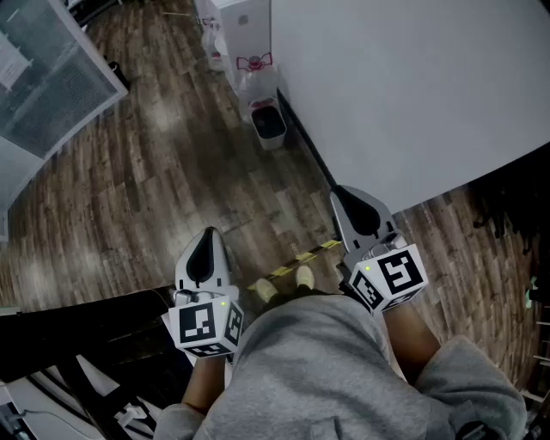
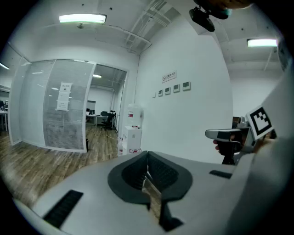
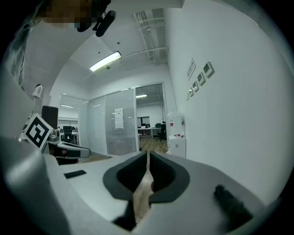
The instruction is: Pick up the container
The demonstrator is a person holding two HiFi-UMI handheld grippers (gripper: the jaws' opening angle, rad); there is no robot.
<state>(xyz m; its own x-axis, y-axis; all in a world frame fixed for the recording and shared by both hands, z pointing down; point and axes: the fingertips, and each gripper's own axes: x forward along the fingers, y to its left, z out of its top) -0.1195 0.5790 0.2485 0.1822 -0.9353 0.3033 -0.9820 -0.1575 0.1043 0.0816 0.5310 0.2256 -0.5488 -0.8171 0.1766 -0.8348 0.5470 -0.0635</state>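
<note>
Both grippers are held low in front of the person's grey sweatshirt (image 1: 318, 369), side by side and pointed forward over the wooden floor (image 1: 172, 172); the left gripper (image 1: 209, 235) is carried well clear of the white wall (image 1: 412, 94), the right gripper (image 1: 342, 199) just beside its foot; each is gripped from behind, with the marker cubes nearest the body; the hands are largely covered by the cubes and sleeves; the glass partition (image 1: 51, 77) is cut off at the head view's left edge, and the water dispenser (image 1: 245, 26) at its top; the pale toes of two shoes (image 1: 284, 284) are seen between the grippers, beside a strip of yellow and black tape (image 1: 296, 258); the only container to be made out is a small dark bin (image 1: 268, 123), stood on the floor against the wall, well apart from both grippers; its contents cannot be told; in the left gripper view the jaws of the left gripper (image 2: 147, 159) are clenched together on nothing, with only a thin slit between the pads; in the right gripper view the jaws of the right gripper (image 3: 147, 159) are likewise pressed together and grasp nothing
</note>
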